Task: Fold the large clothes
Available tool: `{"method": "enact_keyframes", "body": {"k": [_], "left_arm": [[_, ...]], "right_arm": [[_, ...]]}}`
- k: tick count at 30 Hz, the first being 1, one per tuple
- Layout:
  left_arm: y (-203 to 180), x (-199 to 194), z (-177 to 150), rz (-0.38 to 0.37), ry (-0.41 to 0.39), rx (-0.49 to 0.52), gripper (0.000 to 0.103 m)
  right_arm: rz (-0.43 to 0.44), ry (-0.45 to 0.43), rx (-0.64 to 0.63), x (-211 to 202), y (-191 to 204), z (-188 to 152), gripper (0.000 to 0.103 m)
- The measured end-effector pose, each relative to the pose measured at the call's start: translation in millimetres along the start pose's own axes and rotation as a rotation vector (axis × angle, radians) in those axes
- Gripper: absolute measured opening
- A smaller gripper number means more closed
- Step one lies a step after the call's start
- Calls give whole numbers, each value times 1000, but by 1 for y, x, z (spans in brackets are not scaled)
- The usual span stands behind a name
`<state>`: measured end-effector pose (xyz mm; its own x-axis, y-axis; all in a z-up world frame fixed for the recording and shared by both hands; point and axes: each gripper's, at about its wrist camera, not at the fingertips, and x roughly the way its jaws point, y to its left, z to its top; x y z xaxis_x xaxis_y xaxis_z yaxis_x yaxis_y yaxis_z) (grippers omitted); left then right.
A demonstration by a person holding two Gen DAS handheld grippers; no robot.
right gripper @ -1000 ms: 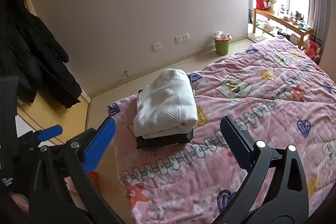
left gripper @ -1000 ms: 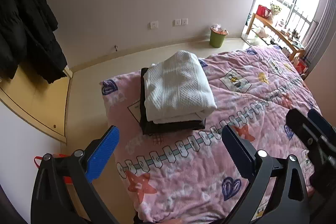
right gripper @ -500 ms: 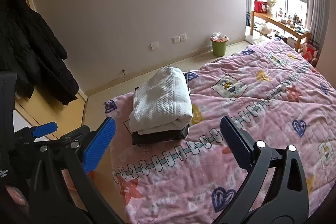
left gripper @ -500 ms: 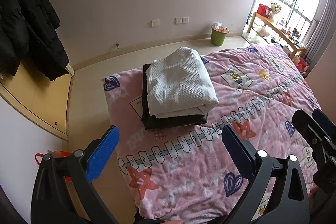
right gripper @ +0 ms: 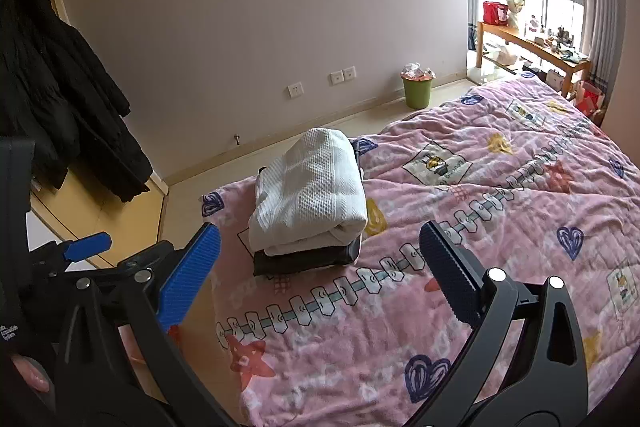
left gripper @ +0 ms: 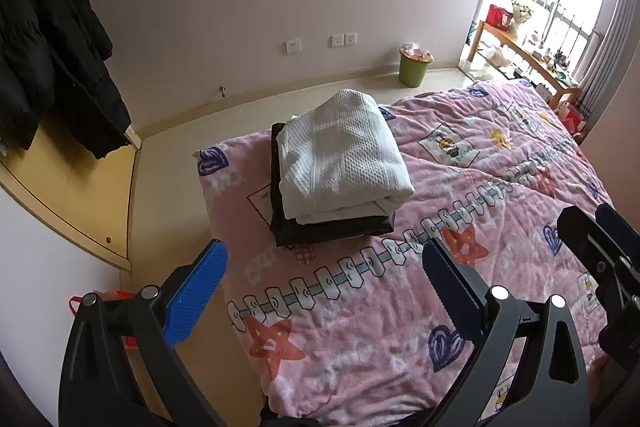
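A folded white waffle-knit garment (left gripper: 344, 155) lies on top of a folded black garment (left gripper: 328, 229) near the corner of the pink patterned bed cover (left gripper: 460, 267). The stack also shows in the right wrist view, white (right gripper: 312, 195) over black (right gripper: 304, 261). My left gripper (left gripper: 324, 283) is open and empty, held above the bed short of the stack. My right gripper (right gripper: 316, 275) is open and empty, also back from the stack. The right gripper's fingers show at the right edge of the left wrist view (left gripper: 600, 251).
Black coats (left gripper: 52, 67) hang on a yellow wardrobe door at the left. A green bin (left gripper: 414, 67) stands by the far wall. A wooden shelf (left gripper: 524, 51) with clutter stands under the window. Bare floor runs between bed and wall.
Both grippers have drawn back and up a little from the stack. The stack has not moved. Both stay open.
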<state>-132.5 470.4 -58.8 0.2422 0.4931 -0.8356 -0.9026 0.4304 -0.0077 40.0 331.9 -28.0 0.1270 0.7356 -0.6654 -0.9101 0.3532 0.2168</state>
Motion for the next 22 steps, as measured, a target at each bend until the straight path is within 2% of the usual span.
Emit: {"method": "enact_keyframes", "body": {"k": [5, 22], "left_arm": [[-1, -1, 5, 19, -22, 7, 95], [-1, -6, 7, 1, -47, 26, 95]], "right_arm": [[2, 0, 2, -1, 1, -2, 97], [-9, -9, 50, -4, 1, -3, 97]]}}
